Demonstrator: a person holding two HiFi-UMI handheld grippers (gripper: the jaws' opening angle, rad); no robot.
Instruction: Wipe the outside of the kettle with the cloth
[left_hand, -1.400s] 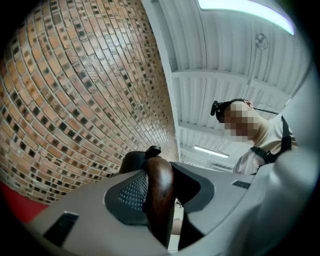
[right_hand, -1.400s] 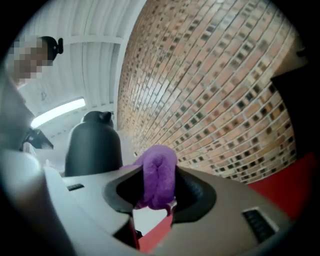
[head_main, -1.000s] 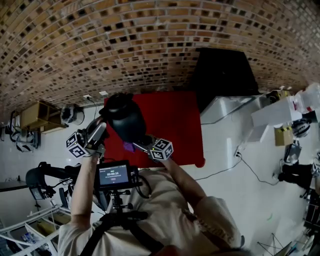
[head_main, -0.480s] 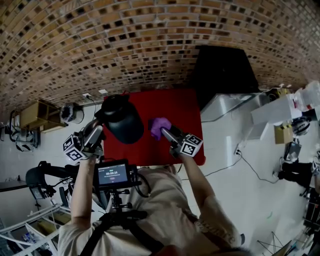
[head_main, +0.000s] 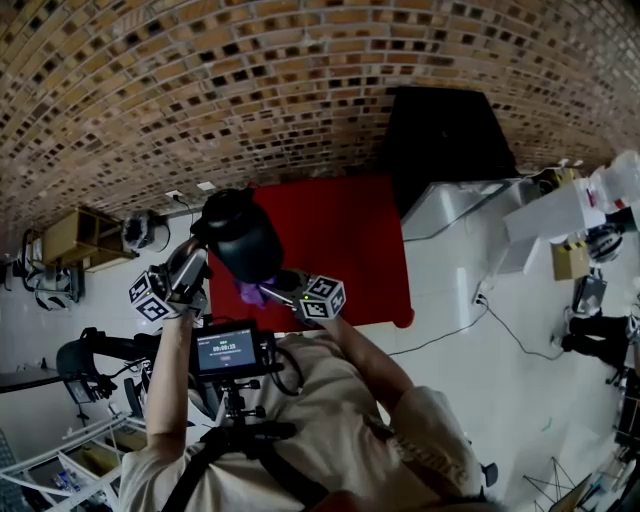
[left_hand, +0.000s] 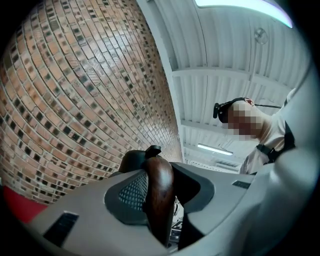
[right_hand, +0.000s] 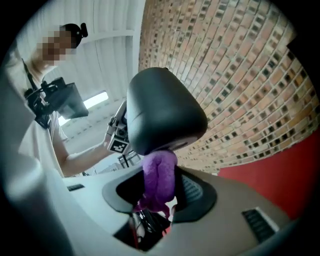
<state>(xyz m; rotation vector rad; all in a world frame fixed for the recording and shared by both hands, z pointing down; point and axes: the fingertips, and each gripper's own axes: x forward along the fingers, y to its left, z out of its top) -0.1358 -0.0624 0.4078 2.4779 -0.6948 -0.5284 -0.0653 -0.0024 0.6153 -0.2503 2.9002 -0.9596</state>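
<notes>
Presently mid-wipe: right gripper (right_hand: 160, 189) pinches purple cloth (right_hand: 160, 167) against kettle (right_hand: 162, 107), low on its wall (contact looks firm); left gripper (left_hand: 158, 197) clamps wooden handle (left_hand: 159, 175), kettle aloft over red table (head_main: 350, 240); next, likely sweep round the far side.

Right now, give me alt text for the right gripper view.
The right gripper clamps a purple cloth and holds it against the black kettle. Behind them are a brick wall and a red tabletop.
</notes>
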